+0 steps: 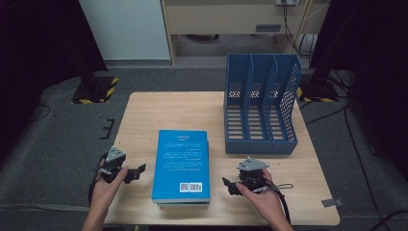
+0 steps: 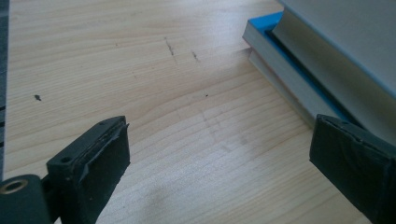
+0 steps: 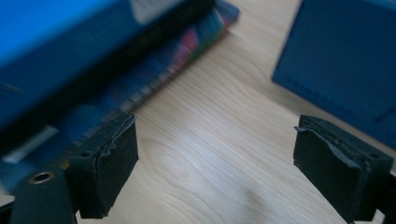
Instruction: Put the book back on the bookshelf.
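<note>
In the right gripper view, the books [image 3: 93,60] beside the right gripper [image 3: 215,154] are blurred; spine lettering cannot be read, and the stack runs off the top and left edges. The blue rack [image 3: 345,65] ahead of that gripper is also soft and cut by the top and right edges.

In the left gripper view, the books ahead and to one side of the left gripper [image 2: 219,158] are cut off at the top and right edges, and one jaw hides their near end.

In the high view, the top book's cover text [image 1: 183,149] is too small to read. The lower books are almost wholly hidden beneath it. Both forearms are cut off at the bottom edge.
</note>
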A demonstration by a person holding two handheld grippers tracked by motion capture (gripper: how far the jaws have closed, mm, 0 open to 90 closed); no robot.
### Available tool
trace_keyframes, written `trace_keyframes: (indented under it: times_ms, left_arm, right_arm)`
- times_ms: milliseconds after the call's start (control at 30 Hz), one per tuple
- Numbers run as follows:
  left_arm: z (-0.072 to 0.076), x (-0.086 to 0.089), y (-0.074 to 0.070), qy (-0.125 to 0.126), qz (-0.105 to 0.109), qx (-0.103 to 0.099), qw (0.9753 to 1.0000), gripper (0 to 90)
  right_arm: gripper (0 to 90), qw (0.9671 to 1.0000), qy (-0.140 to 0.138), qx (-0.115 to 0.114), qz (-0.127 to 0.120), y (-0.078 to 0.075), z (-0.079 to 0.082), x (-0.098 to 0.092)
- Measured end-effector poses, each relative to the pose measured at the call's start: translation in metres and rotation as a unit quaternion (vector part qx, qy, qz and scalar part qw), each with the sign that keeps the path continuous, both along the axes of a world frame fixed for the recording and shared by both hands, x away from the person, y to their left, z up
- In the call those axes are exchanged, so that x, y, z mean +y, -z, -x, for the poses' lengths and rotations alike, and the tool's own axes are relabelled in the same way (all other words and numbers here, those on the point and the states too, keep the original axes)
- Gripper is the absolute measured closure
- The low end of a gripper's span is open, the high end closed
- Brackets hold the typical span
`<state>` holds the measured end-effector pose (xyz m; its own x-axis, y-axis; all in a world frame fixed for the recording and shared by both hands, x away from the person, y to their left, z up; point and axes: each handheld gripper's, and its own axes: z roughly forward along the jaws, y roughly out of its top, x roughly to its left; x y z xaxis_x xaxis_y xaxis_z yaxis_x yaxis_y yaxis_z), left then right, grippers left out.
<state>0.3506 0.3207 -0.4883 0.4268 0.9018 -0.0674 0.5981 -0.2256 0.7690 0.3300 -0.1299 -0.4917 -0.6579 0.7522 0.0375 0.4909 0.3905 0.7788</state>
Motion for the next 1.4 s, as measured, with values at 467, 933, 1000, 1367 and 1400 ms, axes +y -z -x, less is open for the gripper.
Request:
trace_keyframes:
  times_ms: [467,933,1000,1367,1400]
  left_arm:
    - [0.008,-0.034,-0.053,0.066,-0.006,-0.02,0.9976,3.4]
    - [0.005,-0.074,-0.038,0.13,0.029,0.015,0.991,2.0]
    - [0.004,-0.074,-0.037,0.132,0.035,0.02,0.9904,2.0]
    - [-0.006,-0.073,-0.022,0.165,0.113,0.078,0.9767,0.0]
    - [-0.007,-0.072,-0.022,0.166,0.116,0.08,0.976,0.0]
  right_arm:
    - [8.5,0.9961,-0.082,-0.005,-0.032,-0.057,-0.009,0.06]
    - [4.2,0.9929,-0.098,0.045,-0.05,-0.035,-0.038,0.086]
    - [3.7,0.9923,-0.099,0.05,-0.054,-0.034,-0.04,0.086]
    - [0.1,0.9858,-0.095,0.099,-0.097,-0.023,-0.051,0.083]
    - [0.1,0.9853,-0.095,0.101,-0.1,-0.023,-0.051,0.083]
